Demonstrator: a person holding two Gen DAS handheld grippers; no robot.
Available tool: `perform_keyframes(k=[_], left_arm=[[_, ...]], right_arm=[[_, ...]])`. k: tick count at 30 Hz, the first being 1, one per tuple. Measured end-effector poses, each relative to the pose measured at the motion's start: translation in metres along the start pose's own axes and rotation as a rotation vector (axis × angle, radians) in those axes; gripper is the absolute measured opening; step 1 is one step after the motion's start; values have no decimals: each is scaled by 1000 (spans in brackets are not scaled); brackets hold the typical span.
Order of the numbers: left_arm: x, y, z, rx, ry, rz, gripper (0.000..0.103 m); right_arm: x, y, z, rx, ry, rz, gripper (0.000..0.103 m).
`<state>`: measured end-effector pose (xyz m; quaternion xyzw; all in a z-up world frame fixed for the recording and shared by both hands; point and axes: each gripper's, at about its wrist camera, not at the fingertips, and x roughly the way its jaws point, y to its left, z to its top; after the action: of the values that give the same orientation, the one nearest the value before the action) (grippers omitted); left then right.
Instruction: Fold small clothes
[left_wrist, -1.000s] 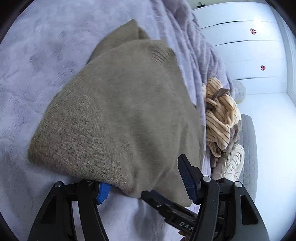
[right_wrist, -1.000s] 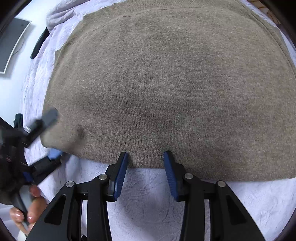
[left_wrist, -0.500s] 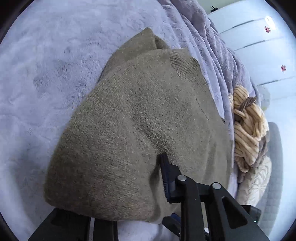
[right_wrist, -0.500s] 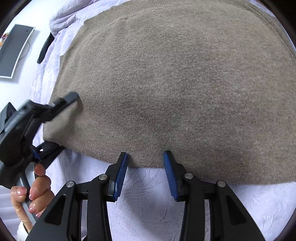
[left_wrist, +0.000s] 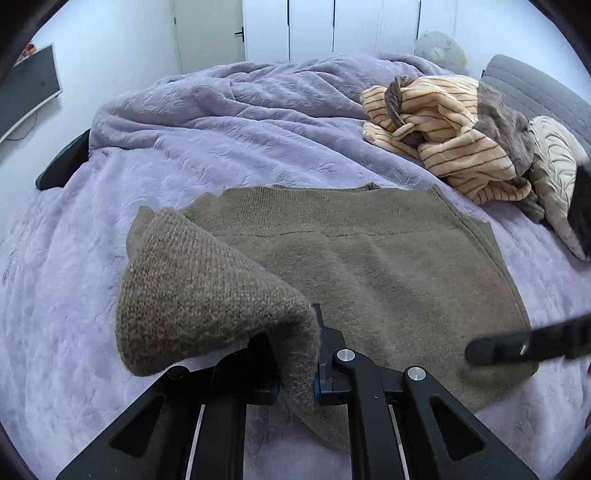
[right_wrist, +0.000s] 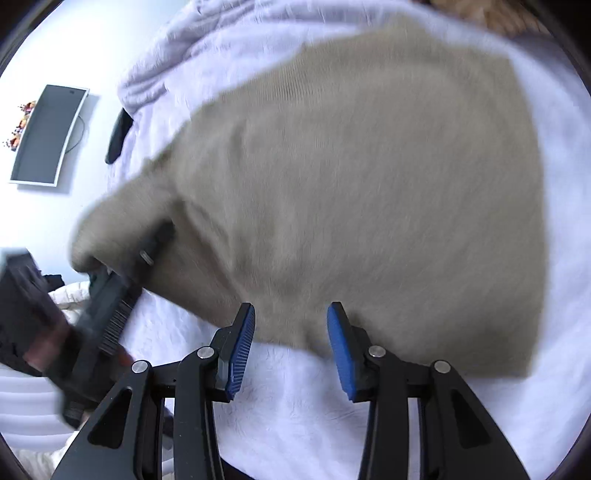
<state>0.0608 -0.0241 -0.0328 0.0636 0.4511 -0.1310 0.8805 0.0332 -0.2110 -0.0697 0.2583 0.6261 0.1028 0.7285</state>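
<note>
A small olive-brown knit sweater (left_wrist: 369, 266) lies on a lilac bedspread (left_wrist: 221, 140). My left gripper (left_wrist: 295, 369) is shut on the sweater's near left corner and holds it lifted, so the cloth curls over the fingers. In the right wrist view the sweater (right_wrist: 351, 184) fills the middle, blurred, with its left corner raised by the left gripper (right_wrist: 122, 273). My right gripper (right_wrist: 291, 343) is open, its blue pads at the sweater's near edge with nothing between them. One of its fingers (left_wrist: 524, 345) shows at the right of the left wrist view.
A striped cream garment (left_wrist: 443, 136) and a patterned pillow (left_wrist: 557, 162) lie at the bed's far right by a grey headboard (left_wrist: 535, 88). A curved monitor (right_wrist: 48, 133) hangs on the white wall to the left. White wardrobe doors (left_wrist: 332, 26) stand behind the bed.
My left gripper has closed on the sweater's corner and lifted it, swinging its view level across the bed. The right gripper has stayed open at the near edge.
</note>
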Motion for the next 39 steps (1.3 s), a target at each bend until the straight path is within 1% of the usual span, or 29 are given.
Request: perform_keyframes(k=[1,2,4,5,6,7,10,12,14,16,19,21,25,26,27,28,29,30,31,32,35,36,39], left_arm=[[1,-2,1,12,1,2,13],[2,-4,1,21,2,4,13],[3,-6,0,45,2,9,13],[3,-6,-3,54,3,12,13],[4,-7,-3,64,3,15,13],[4,-8,-4,71,2,16,13],[5,-9,-8,92,-2,13,13],[5,-10,-12,115,-8,15,13],[5,-10,-15,131,-9,11,13],[5,-10,-18,138,-10,8,13],[6,-7,-20,134,-10,1,13],[6,-5,-20,127,-10,-3,13],[7,-3,-21,121,-8,-7,13],[7,-3,-21,127,-8,-5,13],[7,-3,-21,131,-8,-4,13],[6,-4,-21,136,-8,-2,13],[6,-3,-21,138,-5,4,13],[6,-3,-20,135,0,-2,13],[5,-3,-19,133,3,-8,13],[3,-4,-17,138,2,-12,13],[-6,-16,-8,171,-17,-33,13],[-8,-21,-6,183,-22,-39,13],[-19,-42,5,230,-45,-59,13]], right_arm=[[-11,4,13,-12,3,22,55],[-20,13,28,-34,6,41,73],[-28,37,55,-98,33,69,87],[-26,53,69,-135,58,81,87],[-21,75,87,-188,107,78,87],[-13,96,95,-223,140,65,88],[24,151,124,-327,300,3,91],[48,182,132,-393,369,-29,91],[74,207,134,-457,429,-51,97],[103,230,132,-514,512,-82,100],[140,250,126,-586,576,-160,100],[162,259,126,-598,615,-195,100],[198,260,116,-635,695,-274,100],[205,261,117,-644,702,-294,100],[209,260,117,-652,704,-316,98],[209,259,117,-657,692,-330,76],[208,258,120,-656,678,-331,31],[205,256,123,-644,653,-342,21],[196,250,128,-616,615,-327,17],[189,248,136,-591,586,-296,15],[146,226,149,-508,471,-187,14],[138,222,150,-492,450,-160,14],[94,197,154,-425,362,-58,14]])
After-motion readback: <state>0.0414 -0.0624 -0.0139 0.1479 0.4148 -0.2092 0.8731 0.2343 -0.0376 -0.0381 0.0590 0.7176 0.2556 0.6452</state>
